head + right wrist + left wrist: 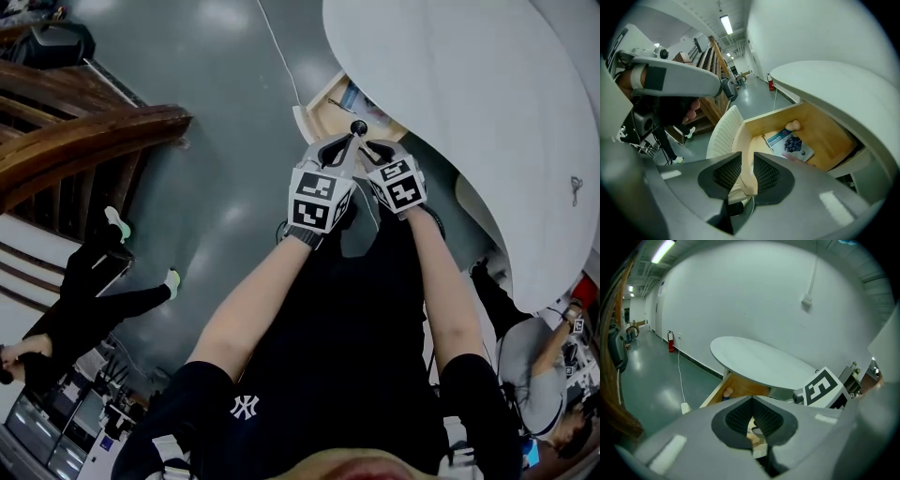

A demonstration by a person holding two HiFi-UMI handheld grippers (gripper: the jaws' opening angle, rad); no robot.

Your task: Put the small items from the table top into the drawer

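Observation:
Under the white round table [487, 112] the wooden drawer [820, 136] stands pulled out, with a white ribbed front [723, 131]. In it lie a blue booklet [791, 144], a pale rounded lump [792, 125] and a pen [767, 140]. Both grippers meet at the drawer's near corner. My left gripper [339, 148] has its tips touching. My right gripper [747, 171] has its jaws close on either side of the drawer's wooden edge [742, 185]. A small black ball [358, 127] sits at their tips; what it belongs to is unclear.
A wooden stair rail [84, 131] runs at the left over the grey floor [216, 75]. A white cable [277, 47] trails to the drawer's side. People stand at the lower left [84, 300] and lower right [534, 366]. A fire extinguisher [671, 340] stands by the far wall.

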